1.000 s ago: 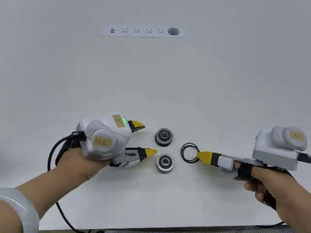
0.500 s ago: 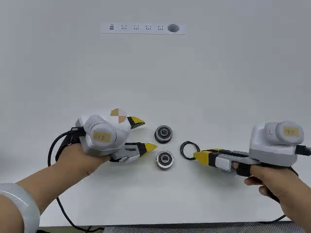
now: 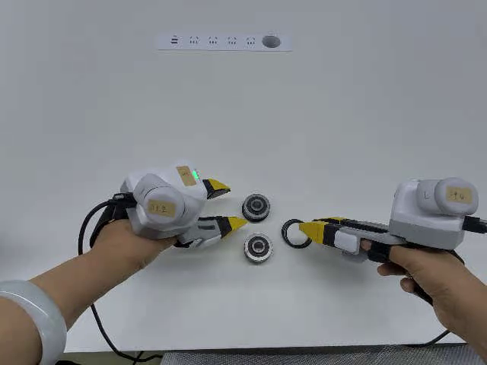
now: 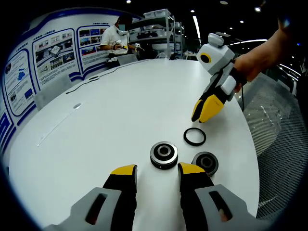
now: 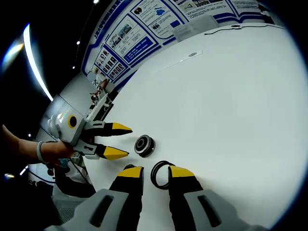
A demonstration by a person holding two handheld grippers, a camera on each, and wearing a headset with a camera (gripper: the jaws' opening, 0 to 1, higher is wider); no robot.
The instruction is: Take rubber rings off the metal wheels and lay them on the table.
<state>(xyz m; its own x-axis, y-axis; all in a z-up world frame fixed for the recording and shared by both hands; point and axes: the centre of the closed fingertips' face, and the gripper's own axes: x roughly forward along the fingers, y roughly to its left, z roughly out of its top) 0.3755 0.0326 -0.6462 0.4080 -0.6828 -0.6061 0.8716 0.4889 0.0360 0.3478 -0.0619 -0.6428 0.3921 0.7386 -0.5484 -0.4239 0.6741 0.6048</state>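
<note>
Rubber ring [image 3: 295, 233] lies on the tabletop [image 3: 342, 137], centre frame, beside the narrowly parted right gripper [image 3: 312, 230]. The wide-spread left gripper [image 3: 228, 204] faces two metal wheels [image 3: 256, 207], one probably needing steadying next.

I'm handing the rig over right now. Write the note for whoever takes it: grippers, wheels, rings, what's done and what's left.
Left gripper: open and empty, aimed at the far wheel without touching it.
Right gripper: open and empty, tips at the loose rubber ring.
The ring lies flat on the table, to the right of both wheels. The near wheel sits apart from the far one.
Done: at least one ring is off. It may be two overlapping; I cannot tell.
Left: check both wheels. In the left gripper view the near wheel looks black-rimmed, so it may carry a ring.
</note>
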